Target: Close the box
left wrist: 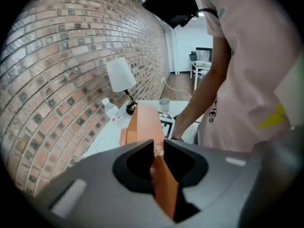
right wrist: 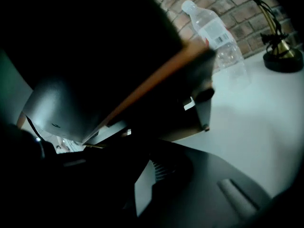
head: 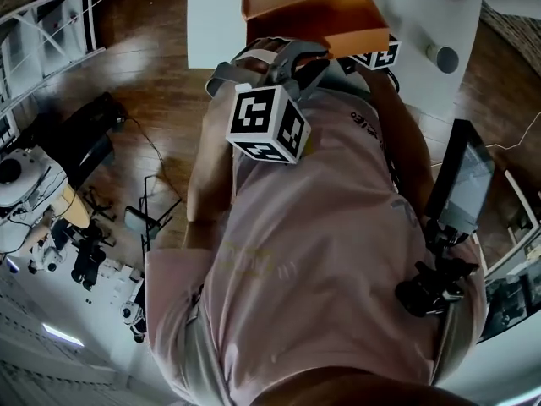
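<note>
Orange box (head: 308, 7) noted on the white desk (head: 211, 24), at its near edge, the inside showing from above. Left gripper (left wrist: 158, 148) is clenched on an orange flap (left wrist: 164, 184) of the box, the panel being held edge-on between the jaws. Right gripper (right wrist: 147, 172) is held close against the box, an orange edge being seen to cross just above it; its jaws are closed together, and whether any card is pinched there cannot quite be made out (view very dark). A clear bottle (right wrist: 216, 37) and a lamp (left wrist: 121, 77) are seen on the desk beyond the box, by a brick wall (left wrist: 57, 80).
</note>
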Demonstrator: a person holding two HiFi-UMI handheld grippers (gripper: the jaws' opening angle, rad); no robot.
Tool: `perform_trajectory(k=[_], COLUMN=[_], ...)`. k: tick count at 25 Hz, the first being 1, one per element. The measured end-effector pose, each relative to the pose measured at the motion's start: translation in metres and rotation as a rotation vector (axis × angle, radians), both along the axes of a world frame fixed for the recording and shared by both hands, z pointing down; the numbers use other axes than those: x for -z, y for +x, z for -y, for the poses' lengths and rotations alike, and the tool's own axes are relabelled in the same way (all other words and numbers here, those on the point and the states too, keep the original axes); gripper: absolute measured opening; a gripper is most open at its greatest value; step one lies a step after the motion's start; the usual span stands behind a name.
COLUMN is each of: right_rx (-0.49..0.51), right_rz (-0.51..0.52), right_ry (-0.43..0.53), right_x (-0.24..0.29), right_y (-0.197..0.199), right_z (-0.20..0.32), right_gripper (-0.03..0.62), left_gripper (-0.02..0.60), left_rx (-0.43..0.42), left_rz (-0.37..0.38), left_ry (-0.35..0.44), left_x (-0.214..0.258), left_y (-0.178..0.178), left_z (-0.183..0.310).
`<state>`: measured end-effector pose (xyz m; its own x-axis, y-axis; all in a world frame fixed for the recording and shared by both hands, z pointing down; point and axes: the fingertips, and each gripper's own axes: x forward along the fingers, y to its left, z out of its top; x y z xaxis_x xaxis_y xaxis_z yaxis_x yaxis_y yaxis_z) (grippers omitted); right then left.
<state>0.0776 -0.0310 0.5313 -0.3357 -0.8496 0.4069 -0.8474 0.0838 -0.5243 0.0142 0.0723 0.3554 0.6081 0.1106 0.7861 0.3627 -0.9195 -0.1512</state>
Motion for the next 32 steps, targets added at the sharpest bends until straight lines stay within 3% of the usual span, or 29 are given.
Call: perform_trajectory(k=[6, 9, 11, 15, 17, 22, 25, 28, 29, 30, 32], right_rx=[-0.022, -0.020, -0.026, -0.024, -0.007, 0.071, 0.141, 0.228, 0.245, 0.261, 0.329], right_rz=[-0.145, -0.252, -0.325, -0.364, -0.355, -0.331, -0.372, -0.448, -0.463, -0.472, -0.496], right_ry=[-0.039, -0.049, -0.042, -0.056, -0.074, -0.116, -0.131, -0.112, -0.086, -0.048, 0.028], right_x=[0.013, 0.030, 0.044, 0.053, 0.049, 0.041, 0.037, 0.043, 0.051, 0.062, 0.082], right_y=[0.067, 0.089, 0.094, 0.083, 0.073, 0.047, 0.036, 0.030, 0.028, 0.024, 0.010], right_z=[-0.029, -0.053, -0.070, -0.097, -0.107, -0.118, -0.121, -0.116, -0.110, -0.100, -0.071], right_gripper=[-0.002, -0.002, -0.002, -0.002, -0.002, -0.002, -0.002, -0.002, 0.018, 0.097, 0.350], left_gripper=[0.067, 0.067, 0.067, 0.071, 0.072, 0.069, 0.066, 0.064, 0.064, 0.064, 0.062], left_rx=[0.073, 0.083, 0.113, 0.126, 0.133, 0.098, 0.086, 0.100, 0.098, 0.096, 0.106], left_rz=[-0.024, -0.042, -0.100, -0.172, -0.176, -0.157, -0.139, -0.140, -0.155, -0.177, -0.215], left_ry=[0.109, 0.222, 0.305, 0.546, 0.623, 0.647, 0.674, 0.774, 0.817, 0.849, 0.882], left_x=[-0.004, -0.026, -0.045, -0.084, -0.101, -0.141, -0.167, -0.179, -0.177, -0.174, -0.169], left_y=[-0.003, -0.015, -0.022, -0.032, -0.035, -0.043, -0.053, -0.063, -0.065, -0.067, -0.072], left_z=[-0.012, -0.013, -0.008, 0.021, 0.034, 0.032, 0.020, 0.018, 0.018, 0.018, 0.019])
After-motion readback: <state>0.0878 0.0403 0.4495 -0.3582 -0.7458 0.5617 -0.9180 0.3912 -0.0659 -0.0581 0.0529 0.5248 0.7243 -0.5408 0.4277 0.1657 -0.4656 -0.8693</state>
